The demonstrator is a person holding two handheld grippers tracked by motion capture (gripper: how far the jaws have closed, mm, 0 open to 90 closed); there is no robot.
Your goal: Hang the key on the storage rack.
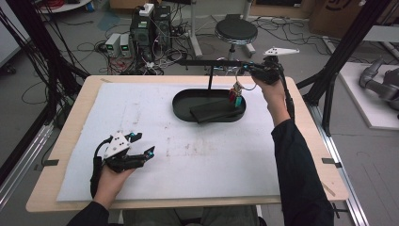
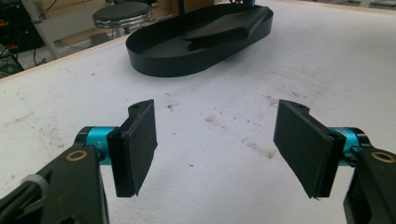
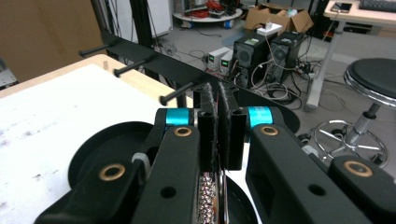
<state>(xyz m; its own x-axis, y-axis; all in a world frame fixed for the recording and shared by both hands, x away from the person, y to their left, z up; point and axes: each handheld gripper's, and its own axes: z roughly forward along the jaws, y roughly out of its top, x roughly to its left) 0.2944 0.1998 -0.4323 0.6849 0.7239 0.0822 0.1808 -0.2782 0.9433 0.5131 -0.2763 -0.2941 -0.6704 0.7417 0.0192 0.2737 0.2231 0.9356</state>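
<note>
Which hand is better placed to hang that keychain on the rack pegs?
Right. The right gripper already pinches the keychain beside the rack; the left gripper rests open, far away.

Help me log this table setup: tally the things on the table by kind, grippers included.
Grippers: 2, left gripper, right gripper
Black oval tray: 1
Black peg rack: 1
Dangling keychain-like trinket: 1
Dark flat piece in the tray: 1
Total: 6

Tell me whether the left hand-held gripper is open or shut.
Open. In its own view the left hand-held gripper has its two black pads wide apart, with bare white mat between them and nothing held.
</note>
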